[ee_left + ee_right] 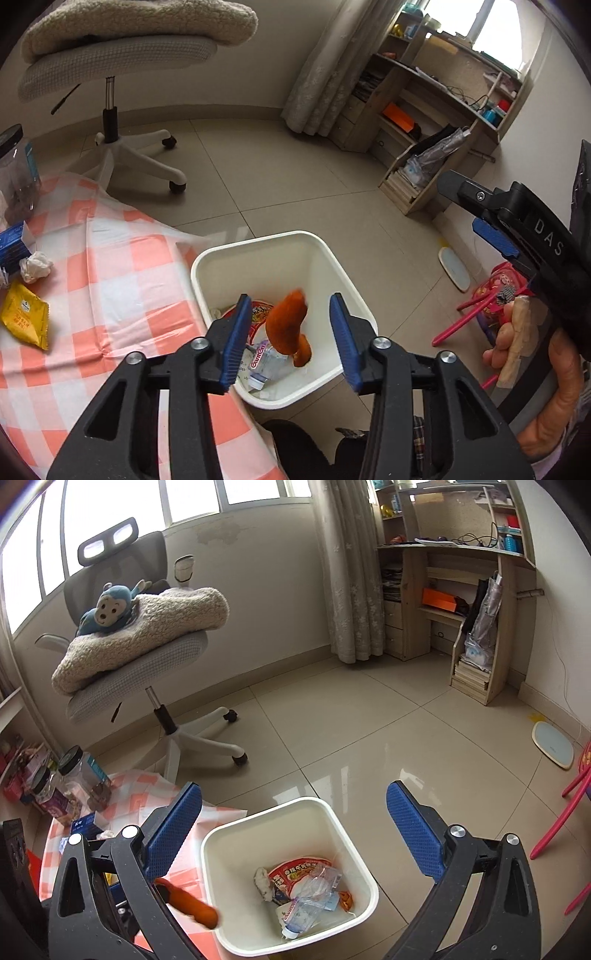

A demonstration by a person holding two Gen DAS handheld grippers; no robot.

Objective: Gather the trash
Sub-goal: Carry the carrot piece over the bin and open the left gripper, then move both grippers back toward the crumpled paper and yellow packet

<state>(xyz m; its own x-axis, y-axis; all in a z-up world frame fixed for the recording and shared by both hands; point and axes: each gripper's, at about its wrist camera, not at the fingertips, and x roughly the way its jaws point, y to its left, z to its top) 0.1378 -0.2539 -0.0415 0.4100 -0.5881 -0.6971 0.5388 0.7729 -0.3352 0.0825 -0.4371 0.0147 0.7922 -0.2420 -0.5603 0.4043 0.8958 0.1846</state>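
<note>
In my left wrist view, my left claw (288,339) fills the lower middle of the frame with its blue pads apart and nothing pressed between them. An orange peel (287,330) sits blurred in the gap between the pads, touching neither, over the white bin (280,254) at frame centre. Inside the bin lie a crushed clear bottle (264,363) and a red noodle wrapper (258,314). To the left, the orange-checked cloth (110,280) carries a yellow packet (24,319) and a crumpled tissue (35,266) near the left edge. At the right edge a hand (532,354) holds my right claw (476,210)

In my right wrist view, my right claw (293,834) spans the lower frame, pads wide apart and empty. The bin stands between them at lower centre, with the bottle, wrapper and a tissue wad inside. The orange peel shows blurred at lower left, just beside the bin's left rim. An office chair (147,657) with a blanket stands at upper left
</note>
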